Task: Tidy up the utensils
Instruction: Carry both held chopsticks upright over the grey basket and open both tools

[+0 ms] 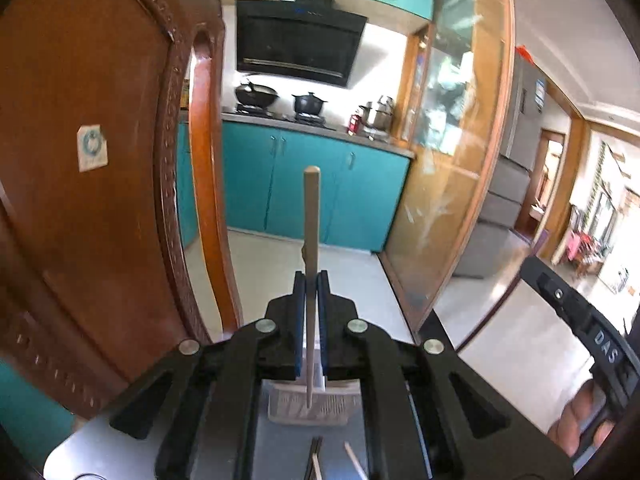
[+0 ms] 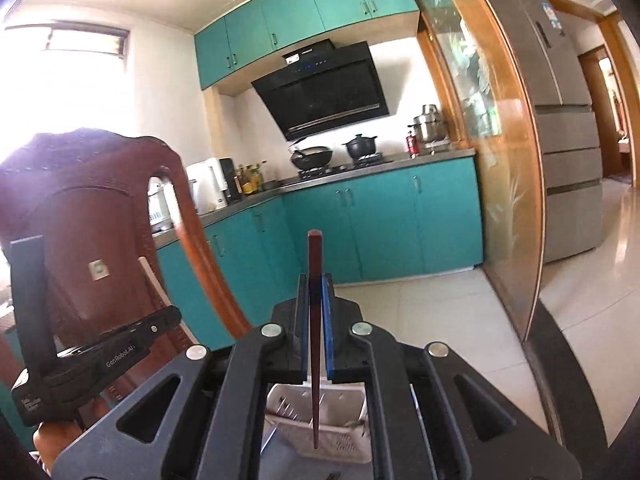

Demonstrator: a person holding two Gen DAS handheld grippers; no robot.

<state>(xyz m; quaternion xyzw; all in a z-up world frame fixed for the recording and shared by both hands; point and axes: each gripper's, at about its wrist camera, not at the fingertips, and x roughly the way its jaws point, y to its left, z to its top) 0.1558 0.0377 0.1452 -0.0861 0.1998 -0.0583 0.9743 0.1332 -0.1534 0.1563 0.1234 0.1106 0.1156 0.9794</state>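
Left gripper [image 1: 311, 280] clamps a pale chopstick [image 1: 311, 216] facing teal cabinets [image 1: 308, 184].

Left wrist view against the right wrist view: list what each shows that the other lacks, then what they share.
Only the left wrist view: the left gripper shut on a pale chopstick, plus loose sticks on the table.

Only the right wrist view: the right gripper shut on a dark red chopstick, a bright window, bottles on the counter.

Both: the white basket, wooden chair, range hood, teal cabinets.
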